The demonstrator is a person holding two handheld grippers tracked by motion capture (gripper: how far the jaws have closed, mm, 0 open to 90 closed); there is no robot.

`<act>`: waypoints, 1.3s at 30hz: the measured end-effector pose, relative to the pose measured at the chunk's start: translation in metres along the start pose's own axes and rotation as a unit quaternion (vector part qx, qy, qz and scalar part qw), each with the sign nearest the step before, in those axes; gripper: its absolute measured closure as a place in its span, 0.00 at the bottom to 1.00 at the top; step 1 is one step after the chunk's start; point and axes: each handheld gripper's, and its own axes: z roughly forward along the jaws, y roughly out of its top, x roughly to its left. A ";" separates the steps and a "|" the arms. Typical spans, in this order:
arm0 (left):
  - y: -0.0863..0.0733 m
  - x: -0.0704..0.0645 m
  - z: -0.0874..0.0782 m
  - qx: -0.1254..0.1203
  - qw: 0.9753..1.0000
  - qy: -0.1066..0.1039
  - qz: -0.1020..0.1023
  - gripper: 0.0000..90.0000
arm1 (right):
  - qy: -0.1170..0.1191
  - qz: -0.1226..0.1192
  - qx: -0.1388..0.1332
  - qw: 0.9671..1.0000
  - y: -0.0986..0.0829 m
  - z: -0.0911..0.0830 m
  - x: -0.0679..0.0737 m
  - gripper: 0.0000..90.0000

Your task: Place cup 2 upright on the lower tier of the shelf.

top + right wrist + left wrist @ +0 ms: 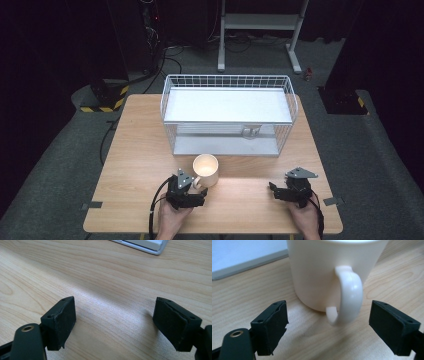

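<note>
Cream mug (205, 170) sits upright on the wooden table (135, 150), near the front edge, just in front of the white wire basket (228, 114). Handle points back toward the person.

Left gripper (196, 189) is right behind the mug, low over the tabletop. In the left gripper view its gripper (328, 326) has jaws spread wide, nothing clamped; the mug handle (348, 298) hangs in the gap between them, nearer the right-hand jaw, touching neither. Mug rim and upper body are cut off at the top of that view, so the inside can't be read from there. From the high view the interior is blown out by glare, contents unreadable.

Right gripper (274, 190) rests well apart from the mug, on the right side of the table. Right gripper view: gripper (114, 317) jaws wide apart, bare wood between them. A grey-white corner of the basket base (146, 245) pokes in at the top edge, mostly cropped.

Both hands are cut off by the bottom of the high view. Room behind the table is dark; a metal stand (260, 22) and cables on the floor are hard to make out.
</note>
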 end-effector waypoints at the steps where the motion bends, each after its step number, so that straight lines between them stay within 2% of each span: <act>1: 0.001 0.000 0.001 0.002 1.000 0.003 0.003 0.18 | 0.000 0.000 0.000 1.000 0.000 0.000 0.000 0.21; 11: 0.013 -0.001 0.005 -0.009 1.000 0.017 0.008 0.17 | -0.001 0.001 0.000 1.000 0.000 0.000 0.000 0.21; 16: 0.020 -0.002 0.007 -0.004 1.000 0.015 0.018 0.17 | -0.002 0.002 -0.001 1.000 0.000 0.000 0.000 0.21; 27: 0.028 -0.005 0.014 -0.005 1.000 0.009 0.020 0.15 | -0.002 0.002 0.000 1.000 0.000 0.000 0.000 0.21; 30: 0.030 -0.007 0.016 0.003 1.000 0.014 0.025 0.14 | -0.002 0.003 0.000 1.000 0.000 0.000 -0.001 0.21; 32: 0.033 -0.008 0.019 0.009 0.999 0.021 0.036 0.13 | -0.004 0.004 -0.001 1.000 0.000 0.000 -0.001 0.21; 39: 0.034 -0.008 0.023 0.002 1.000 0.018 0.025 0.11 | -0.004 0.004 -0.001 1.000 0.000 0.000 -0.001 0.21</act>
